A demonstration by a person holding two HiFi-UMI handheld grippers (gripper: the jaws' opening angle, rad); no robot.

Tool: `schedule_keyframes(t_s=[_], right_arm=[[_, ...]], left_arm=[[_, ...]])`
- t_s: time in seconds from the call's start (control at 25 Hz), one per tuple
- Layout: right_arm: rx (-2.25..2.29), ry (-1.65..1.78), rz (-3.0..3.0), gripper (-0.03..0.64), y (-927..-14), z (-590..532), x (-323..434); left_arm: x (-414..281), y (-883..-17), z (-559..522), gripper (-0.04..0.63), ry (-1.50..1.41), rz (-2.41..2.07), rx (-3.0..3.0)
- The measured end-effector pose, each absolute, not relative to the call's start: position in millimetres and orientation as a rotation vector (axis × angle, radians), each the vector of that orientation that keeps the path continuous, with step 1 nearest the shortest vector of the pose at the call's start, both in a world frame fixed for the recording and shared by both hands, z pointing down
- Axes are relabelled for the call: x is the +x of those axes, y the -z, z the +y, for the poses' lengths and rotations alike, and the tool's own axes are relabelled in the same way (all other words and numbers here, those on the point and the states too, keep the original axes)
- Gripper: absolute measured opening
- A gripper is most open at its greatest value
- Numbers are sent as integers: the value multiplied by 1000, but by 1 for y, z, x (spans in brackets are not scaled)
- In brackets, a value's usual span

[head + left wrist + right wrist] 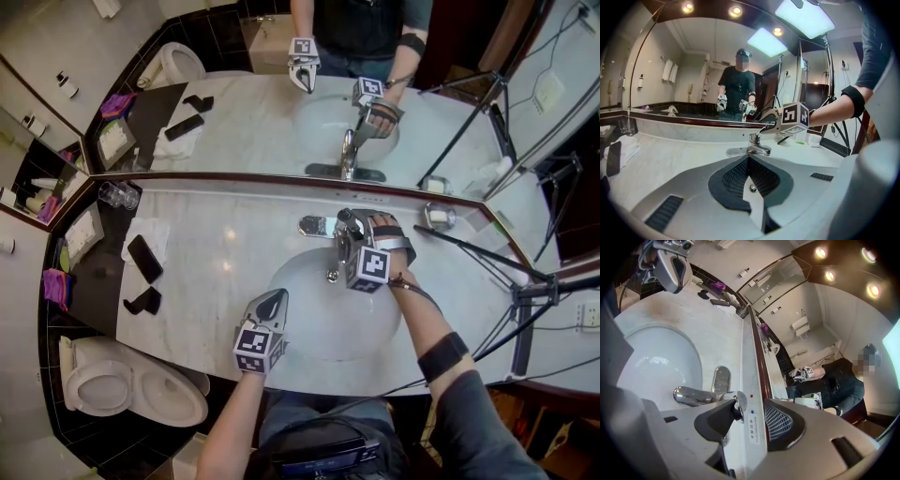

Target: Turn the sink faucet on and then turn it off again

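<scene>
Spread apart, the jaws of the right gripper (pixel 751 414) are set about the tip of the faucet lever (pixel 737 403), which lies against one pad without being clamped. This seems meant for nudging the lever rather than gripping it. No stream can be made out at the spout (pixel 691 395), so the turning-on is judged not yet done. The jaws of the left gripper (pixel 749 159) are closed on nothing and held over the sink (pixel 314 314) near the tabletop's front edge, presumably out of the way. The faucet (pixel 343 228) is mounted at the back edge of the pale marble tabletop (pixel 225 244), under a wide mirror (pixel 234 122). A toilet (pixel 112 386) is seen past the left edge.
</scene>
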State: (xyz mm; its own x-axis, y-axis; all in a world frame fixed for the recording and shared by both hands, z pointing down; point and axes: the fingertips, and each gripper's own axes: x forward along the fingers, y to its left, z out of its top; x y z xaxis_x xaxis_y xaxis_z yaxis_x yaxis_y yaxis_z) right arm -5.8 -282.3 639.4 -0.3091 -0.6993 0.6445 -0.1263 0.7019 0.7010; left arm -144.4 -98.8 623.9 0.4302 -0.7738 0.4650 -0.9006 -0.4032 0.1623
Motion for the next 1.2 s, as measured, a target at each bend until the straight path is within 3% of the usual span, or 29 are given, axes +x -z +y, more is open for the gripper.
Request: schedule_keyframes(t_s=[0.92,1.2], right_arm=[[676,591,-1798,209,-626,-248,15],[816,487,-1861,106,-592,-212,41]], left_arm=[[-147,-593,-91,-11,-451,-1424,2351],[-140,-578,-89,-11,-442,-1398,2394]])
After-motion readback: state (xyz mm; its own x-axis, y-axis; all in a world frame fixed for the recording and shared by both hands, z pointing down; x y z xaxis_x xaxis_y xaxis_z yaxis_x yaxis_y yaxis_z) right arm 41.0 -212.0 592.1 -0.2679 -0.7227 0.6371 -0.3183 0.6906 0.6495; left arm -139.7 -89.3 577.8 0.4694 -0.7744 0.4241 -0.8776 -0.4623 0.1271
